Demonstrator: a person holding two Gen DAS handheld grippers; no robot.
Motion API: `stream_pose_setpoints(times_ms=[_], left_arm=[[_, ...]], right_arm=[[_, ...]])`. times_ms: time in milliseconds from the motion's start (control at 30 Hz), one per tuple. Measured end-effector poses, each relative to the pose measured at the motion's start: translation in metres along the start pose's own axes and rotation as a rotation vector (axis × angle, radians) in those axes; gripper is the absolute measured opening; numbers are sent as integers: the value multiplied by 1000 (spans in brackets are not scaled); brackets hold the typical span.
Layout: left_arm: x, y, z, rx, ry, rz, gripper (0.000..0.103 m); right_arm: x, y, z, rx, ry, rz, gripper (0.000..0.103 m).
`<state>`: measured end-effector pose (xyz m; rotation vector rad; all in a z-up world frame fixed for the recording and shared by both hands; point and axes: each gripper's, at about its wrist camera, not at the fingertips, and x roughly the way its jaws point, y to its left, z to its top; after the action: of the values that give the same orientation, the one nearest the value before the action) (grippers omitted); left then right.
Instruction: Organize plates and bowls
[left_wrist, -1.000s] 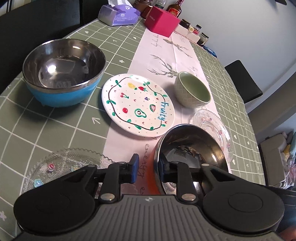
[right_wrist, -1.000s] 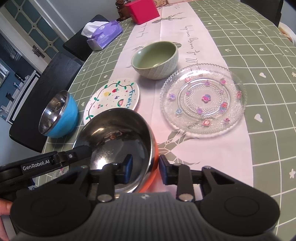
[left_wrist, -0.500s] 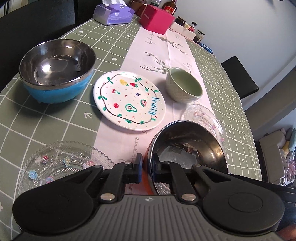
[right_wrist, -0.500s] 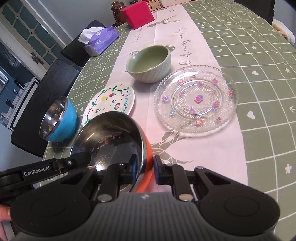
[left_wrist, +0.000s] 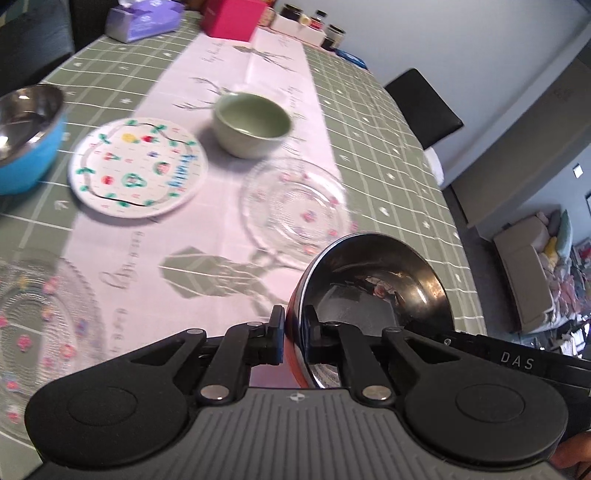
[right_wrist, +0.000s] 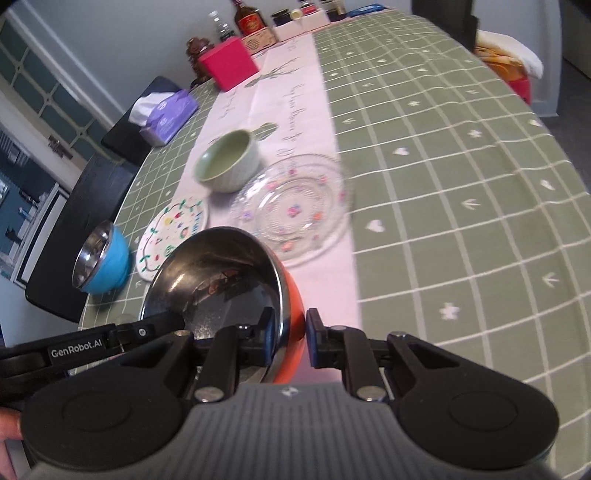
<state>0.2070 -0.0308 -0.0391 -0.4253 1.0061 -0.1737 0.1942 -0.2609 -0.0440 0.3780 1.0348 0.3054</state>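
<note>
At the near edge of the worktop (right_wrist: 443, 155), the orange steel bowl (left_wrist: 373, 288) hangs tilted between both sets of tongs. The left tongs (left_wrist: 293, 338) are clamped on its left rim, one pad inside and one outside; the right tongs (right_wrist: 290, 338) pinch the opposite rim the same way. Just beyond the bowl lies a clear glass plate (right_wrist: 295, 206) with small flowers, and behind it a green bowl (right_wrist: 227, 160). To the left sit a painted fruit plate (left_wrist: 138, 166) and a blue steel bowl (left_wrist: 26, 136). A second glass plate (left_wrist: 37, 325) lies near left, blurred, seemingly of the same pattern.
</note>
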Motion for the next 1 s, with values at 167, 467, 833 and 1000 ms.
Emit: stream_pose_setpoints(times_ms=[167, 467, 833, 1000], left_arm=[[26, -37, -7, 18, 66, -48, 11], [64, -87, -20, 49, 169, -79, 12], [84, -114, -21, 81, 191, -61, 13], [84, -116, -19, 70, 192, -75, 15]], right_arm=[[-23, -41, 5, 36, -30, -49, 16], [-39, -99, 14, 76, -33, -144, 12], [-38, -137, 19, 152, -16, -158, 11], [-36, -135, 21, 143, -22, -188, 14]])
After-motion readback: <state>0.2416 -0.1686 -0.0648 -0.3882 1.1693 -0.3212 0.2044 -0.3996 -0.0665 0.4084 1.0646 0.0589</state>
